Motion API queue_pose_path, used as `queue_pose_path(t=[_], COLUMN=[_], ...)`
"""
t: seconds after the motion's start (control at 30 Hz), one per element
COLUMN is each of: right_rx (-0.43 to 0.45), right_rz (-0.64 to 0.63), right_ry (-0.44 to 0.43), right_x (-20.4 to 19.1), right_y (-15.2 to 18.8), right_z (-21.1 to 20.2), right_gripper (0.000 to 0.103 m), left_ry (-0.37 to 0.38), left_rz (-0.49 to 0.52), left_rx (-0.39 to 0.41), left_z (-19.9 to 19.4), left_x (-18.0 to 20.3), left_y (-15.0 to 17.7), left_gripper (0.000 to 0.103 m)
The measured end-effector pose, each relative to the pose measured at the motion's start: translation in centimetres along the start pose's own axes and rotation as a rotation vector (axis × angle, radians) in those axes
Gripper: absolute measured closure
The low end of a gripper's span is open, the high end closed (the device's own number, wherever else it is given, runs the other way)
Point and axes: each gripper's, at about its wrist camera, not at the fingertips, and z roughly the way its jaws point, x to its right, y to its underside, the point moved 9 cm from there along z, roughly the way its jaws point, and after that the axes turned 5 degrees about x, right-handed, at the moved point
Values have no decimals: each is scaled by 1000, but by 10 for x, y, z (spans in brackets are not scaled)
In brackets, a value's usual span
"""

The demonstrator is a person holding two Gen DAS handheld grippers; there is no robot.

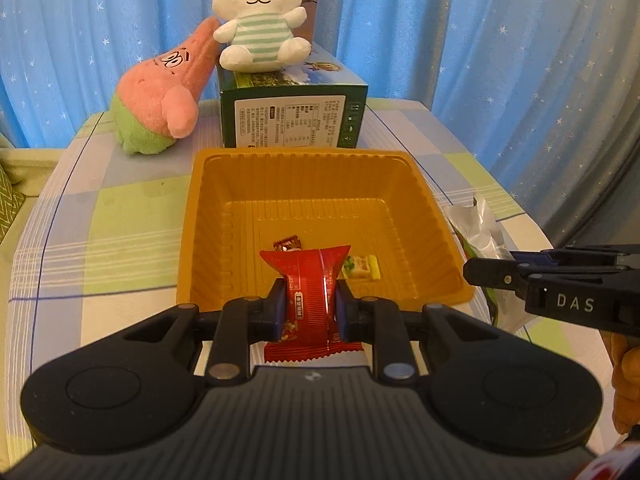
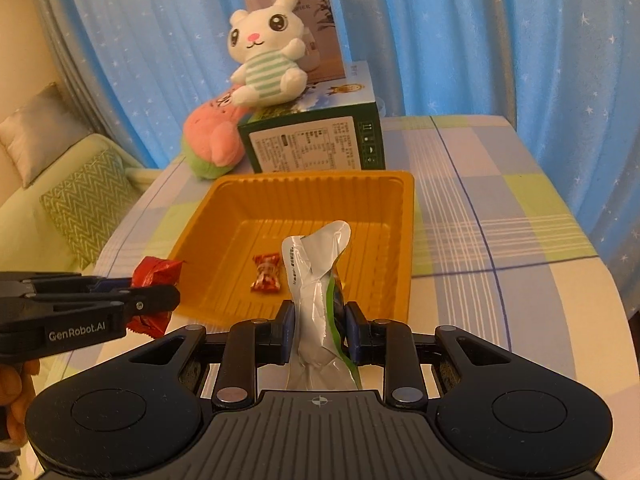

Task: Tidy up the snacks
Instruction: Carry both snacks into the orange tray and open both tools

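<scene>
Left gripper [image 1: 310,306] clamped mid-body on red snack packet [image 1: 308,276]; right gripper [image 2: 320,324] pinching silver-green pouch [image 2: 318,280]. Both poised near orange tray [image 2: 404,248]. Light, crinkly, probably slippery film.

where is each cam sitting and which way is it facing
Left wrist: sits on the left tool, looks forward and down over the orange tray; the tool grips a red packet; the right tool and a bit of a hand show at right.
Right wrist: sits on the right tool, faces the same tray from the other side; it grips a silver-green packet; the left tool shows at left.
Shared: tray, bunny, green box, pink plush, small candy.
</scene>
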Motion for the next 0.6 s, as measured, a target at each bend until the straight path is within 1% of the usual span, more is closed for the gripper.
queue_pose_path(t=[0.2,0.4,0.47,0.53,0.6], right_rx=[-15,-23,-25,-25,-25], right_rz=[34,47,51,53,58], right_ry=[3,2,3,4,5], right_x=[8,14,15,17,19], right_y=[-14,-18,-20,-21,-21], right_z=[27,43,47,49,50], right_gripper=[76,76,76,76,76], left_ry=[-29,-40,-40,-48,-49], left_rz=[3,-3,-18,-34,-38], left_rx=[-15,-29,-28,-43,-42], left_z=[25,45,52,57,57], left_x=[-14,-22,-25,-30,-32], left_y=[-12,-16,-17,-14,-12], left_gripper=[81,81,80,76,76])
